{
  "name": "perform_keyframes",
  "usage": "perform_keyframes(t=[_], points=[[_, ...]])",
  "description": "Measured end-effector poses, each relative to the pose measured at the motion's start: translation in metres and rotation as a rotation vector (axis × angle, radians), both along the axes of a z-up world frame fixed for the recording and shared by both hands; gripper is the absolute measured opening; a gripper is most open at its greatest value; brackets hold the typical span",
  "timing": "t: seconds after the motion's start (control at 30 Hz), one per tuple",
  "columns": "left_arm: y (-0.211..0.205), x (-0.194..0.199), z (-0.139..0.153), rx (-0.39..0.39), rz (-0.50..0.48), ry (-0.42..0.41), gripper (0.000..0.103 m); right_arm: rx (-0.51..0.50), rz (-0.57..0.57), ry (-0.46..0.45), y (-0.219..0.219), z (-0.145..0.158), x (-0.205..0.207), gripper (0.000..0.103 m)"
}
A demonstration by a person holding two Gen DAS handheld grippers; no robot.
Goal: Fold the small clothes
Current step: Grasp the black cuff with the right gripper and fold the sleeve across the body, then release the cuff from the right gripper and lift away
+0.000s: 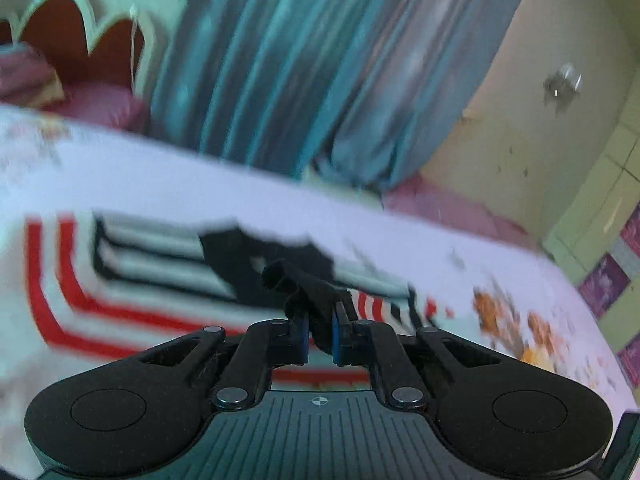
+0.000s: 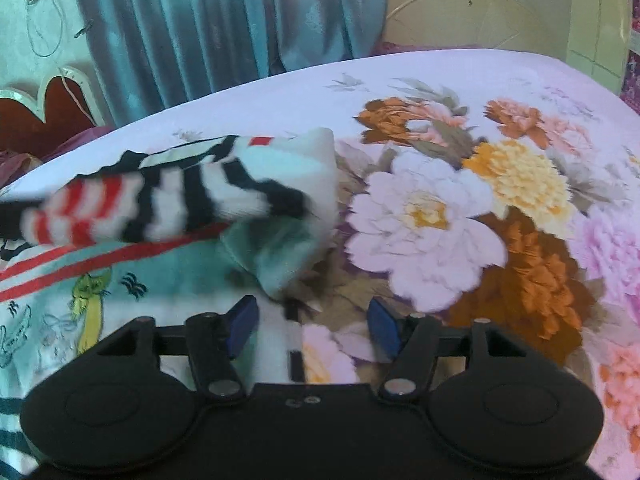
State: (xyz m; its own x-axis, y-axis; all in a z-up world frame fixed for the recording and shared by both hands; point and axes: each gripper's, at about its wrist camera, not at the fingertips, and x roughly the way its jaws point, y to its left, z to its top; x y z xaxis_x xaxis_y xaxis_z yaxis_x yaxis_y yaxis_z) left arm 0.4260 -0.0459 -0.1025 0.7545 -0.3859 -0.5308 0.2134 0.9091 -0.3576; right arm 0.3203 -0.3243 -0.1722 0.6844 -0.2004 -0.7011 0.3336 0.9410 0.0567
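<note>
Soft daylight filled both my views, with no hard shadows or glare. My left view was badly motion-smeared: the striped garment (image 1: pixel 160 264) and curtain (image 1: pixel 304 72) streaked, while my left gripper (image 1: pixel 320 334) stayed sharp. My right view was clearer, though fisheye bending curved the bed (image 2: pixel 500 80) edge.

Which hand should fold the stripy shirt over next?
Probably the left. The left gripper is already shut on the black edge of the striped garment, so it can carry that part across. The right gripper is open and holds nothing, above the floral bedsheet.
</note>
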Motion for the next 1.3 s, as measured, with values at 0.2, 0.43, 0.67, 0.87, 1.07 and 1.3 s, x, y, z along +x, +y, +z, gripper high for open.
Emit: perform_keyframes(t=[0.2, 0.43, 0.67, 0.87, 1.07, 1.3], points=[[0.053, 0.006, -0.007, 0.077, 0.112, 0.014, 0.009, -0.033, 0.053, 0.012, 0.014, -0.006, 0.022, 0.018], [0.059, 0.006, -0.077, 0.184, 0.130, 0.175, 0.008, -0.057, 0.078, 0.030, 0.010, -0.010, 0.013, 0.016], [0.059, -0.006, -0.059, 0.281, 0.150, 0.110, 0.012, 0.052, 0.076, -0.015, -0.009, 0.018, -0.012, 0.037], [0.046, -0.013, -0.033, 0.264, 0.113, 0.015, 0.049, 0.059, 0.088, -0.066, -0.016, 0.029, 0.024, 0.050], [0.017, 0.011, -0.062, 0.305, 0.058, 0.076, 0.049, 0.083, 0.088, -0.041, -0.025, 0.014, 0.088, 0.053], [0.019, 0.019, -0.085, 0.323, 0.073, 0.124, 0.049, 0.179, 0.079, -0.044, -0.041, -0.002, 0.135, 0.019]])
